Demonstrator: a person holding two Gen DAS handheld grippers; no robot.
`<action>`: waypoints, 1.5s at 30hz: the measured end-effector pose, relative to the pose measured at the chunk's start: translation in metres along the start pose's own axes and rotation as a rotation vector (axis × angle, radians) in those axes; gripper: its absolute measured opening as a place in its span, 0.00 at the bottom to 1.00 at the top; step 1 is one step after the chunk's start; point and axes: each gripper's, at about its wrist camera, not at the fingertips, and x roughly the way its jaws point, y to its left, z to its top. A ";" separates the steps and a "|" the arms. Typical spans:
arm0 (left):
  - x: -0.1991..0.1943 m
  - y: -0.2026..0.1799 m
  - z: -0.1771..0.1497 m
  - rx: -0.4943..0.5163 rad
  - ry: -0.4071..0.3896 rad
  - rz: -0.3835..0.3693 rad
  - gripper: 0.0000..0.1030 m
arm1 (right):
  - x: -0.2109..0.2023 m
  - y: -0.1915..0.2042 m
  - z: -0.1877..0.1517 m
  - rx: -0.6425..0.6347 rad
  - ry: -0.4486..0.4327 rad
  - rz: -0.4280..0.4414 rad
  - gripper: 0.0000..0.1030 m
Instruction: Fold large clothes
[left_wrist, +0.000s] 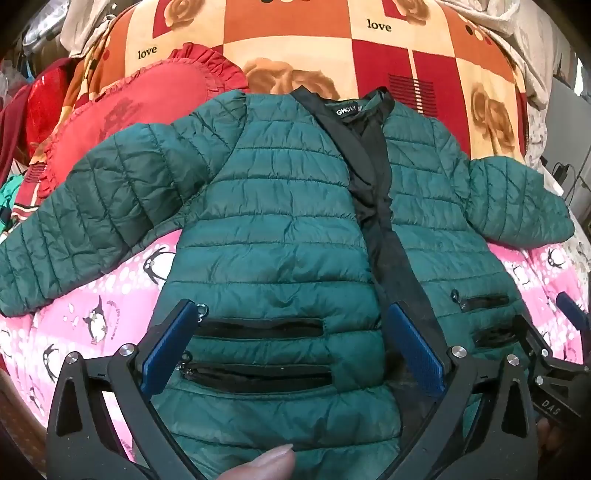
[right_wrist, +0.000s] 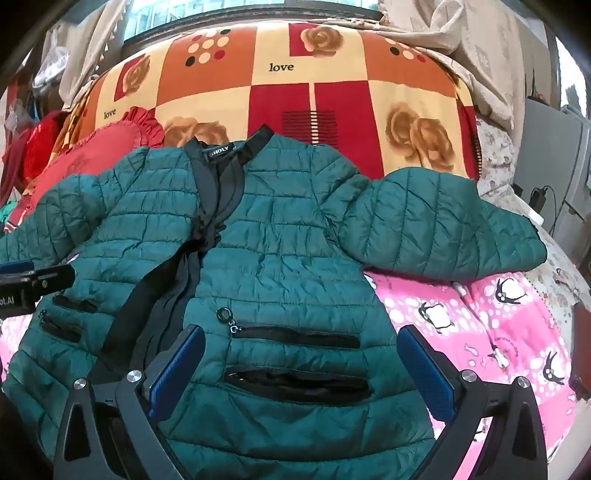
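A dark green quilted jacket lies front up and spread flat on the bed, both sleeves out to the sides, black placket down the middle. It also shows in the right wrist view. My left gripper is open over the jacket's lower left panel, its blue pads either side of two black zip pockets. My right gripper is open over the lower right panel and its zip pockets. Neither holds anything. Each gripper's tip shows at the edge of the other's view.
The jacket lies on a pink penguin-print sheet. Behind it are an orange and red "love" blanket and a red frilled heart cushion under the left sleeve. Clothes pile at far left; a cable and grey furniture at right.
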 end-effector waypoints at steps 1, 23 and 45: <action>-0.002 0.001 0.000 -0.005 -0.015 -0.011 1.00 | 0.000 -0.001 0.000 0.002 -0.002 0.001 1.00; -0.012 0.017 0.006 -0.107 -0.043 -0.127 1.00 | -0.001 -0.006 -0.001 0.027 -0.003 0.011 1.00; -0.008 0.020 0.006 -0.092 -0.035 -0.048 1.00 | 0.000 -0.002 0.000 0.018 0.007 0.004 1.00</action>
